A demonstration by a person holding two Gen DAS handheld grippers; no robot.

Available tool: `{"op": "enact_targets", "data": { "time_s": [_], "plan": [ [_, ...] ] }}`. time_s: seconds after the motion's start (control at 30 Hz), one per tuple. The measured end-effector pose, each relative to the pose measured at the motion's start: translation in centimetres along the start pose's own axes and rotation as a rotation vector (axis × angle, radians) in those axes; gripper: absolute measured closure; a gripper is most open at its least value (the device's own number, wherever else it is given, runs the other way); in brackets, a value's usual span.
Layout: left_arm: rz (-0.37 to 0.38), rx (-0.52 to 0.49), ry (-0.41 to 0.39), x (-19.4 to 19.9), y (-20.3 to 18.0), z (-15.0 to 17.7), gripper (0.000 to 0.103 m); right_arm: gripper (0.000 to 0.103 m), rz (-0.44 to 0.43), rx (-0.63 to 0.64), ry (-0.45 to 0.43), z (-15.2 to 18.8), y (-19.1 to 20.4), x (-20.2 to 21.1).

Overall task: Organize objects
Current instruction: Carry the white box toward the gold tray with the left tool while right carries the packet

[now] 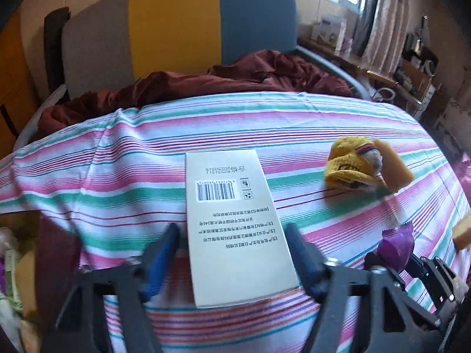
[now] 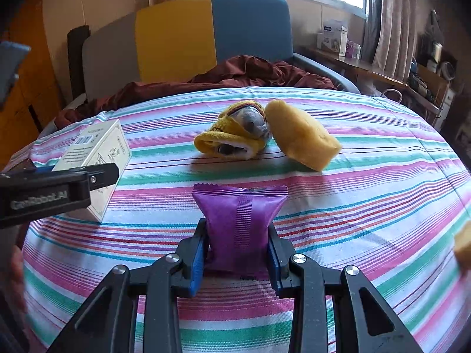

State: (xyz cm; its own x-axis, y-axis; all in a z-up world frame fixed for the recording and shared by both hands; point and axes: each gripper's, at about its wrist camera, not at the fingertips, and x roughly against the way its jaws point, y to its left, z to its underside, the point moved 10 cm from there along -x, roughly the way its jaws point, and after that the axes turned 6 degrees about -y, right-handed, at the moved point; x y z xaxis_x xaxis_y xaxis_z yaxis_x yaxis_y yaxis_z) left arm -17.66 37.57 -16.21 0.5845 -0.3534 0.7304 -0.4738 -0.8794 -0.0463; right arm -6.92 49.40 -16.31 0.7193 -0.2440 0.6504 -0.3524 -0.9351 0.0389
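- The flat white cardboard box [image 1: 235, 226] lies on the bed in front of me, its printed face up: a barcode, two small symbols and lines of Chinese text that I cannot read from here.
- My left gripper [image 1: 232, 253] straddles the box's near end, its blue-padded fingers [image 1: 160, 260] standing apart on either side; I cannot tell whether the pads touch the box's edges.
- From the right wrist camera, white lettering on the left gripper's black body reads roughly "GenRobot.AI".
- My right gripper [image 2: 235, 250] pinches a crinkled purple foil sachet [image 2: 240, 220] with serrated ends, pads pressed into its sides; I see no legible print.
- Beyond it, a rolled yellow knitted sock [image 2: 232, 135] lies touching a yellow sponge block [image 2: 300, 135].
- All sit on a pink, green and white striped bedsheet [image 2: 368, 194].
- Behind are a rumpled maroon blanket [image 1: 235, 73], a grey, yellow and blue panelled headboard [image 1: 176, 26], a curtained window and a cluttered shelf.
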Motion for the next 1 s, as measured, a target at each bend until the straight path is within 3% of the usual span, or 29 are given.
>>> {"op": "enact_targets", "data": {
  "time_s": [0.07,1.0],
  "plan": [
    [-0.018,-0.014,-0.009,-0.2,0.2,0.4,0.052,0.067,0.000,-0.001,-0.002,0.0,0.0,0.0],
    [-0.042,-0.089,-0.199,6.3,-0.3,4.0,0.053,0.067,0.065,0.080,-0.056,-0.4,0.7,1.1]
  ]
}}
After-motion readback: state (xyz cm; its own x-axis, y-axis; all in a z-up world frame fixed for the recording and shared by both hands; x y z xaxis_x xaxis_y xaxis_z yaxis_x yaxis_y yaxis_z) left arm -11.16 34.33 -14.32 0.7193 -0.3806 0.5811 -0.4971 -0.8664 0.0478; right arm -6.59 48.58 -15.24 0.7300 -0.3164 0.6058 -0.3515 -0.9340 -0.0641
